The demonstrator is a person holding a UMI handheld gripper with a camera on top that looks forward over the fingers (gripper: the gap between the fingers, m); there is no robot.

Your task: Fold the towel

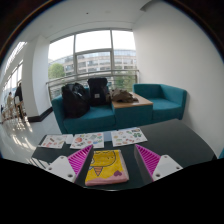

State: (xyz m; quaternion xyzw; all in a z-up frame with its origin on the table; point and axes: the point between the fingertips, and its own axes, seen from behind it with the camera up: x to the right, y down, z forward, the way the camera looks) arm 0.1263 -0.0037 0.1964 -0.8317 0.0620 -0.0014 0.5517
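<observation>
A folded yellow towel [105,166] with a pink edge and a printed figure lies on the dark table [170,134], between my two fingers. My gripper [112,162] is open: the left pink pad [78,159] and the right pink pad [149,158] stand apart from the towel, with a gap at each side. The towel rests on the table by itself.
Three white sheets with coloured pictures [88,139] lie on the table beyond the towel. Further back stands a teal sofa [100,115] with dark bags [76,99] on it, a low wooden table [130,103], and large windows behind.
</observation>
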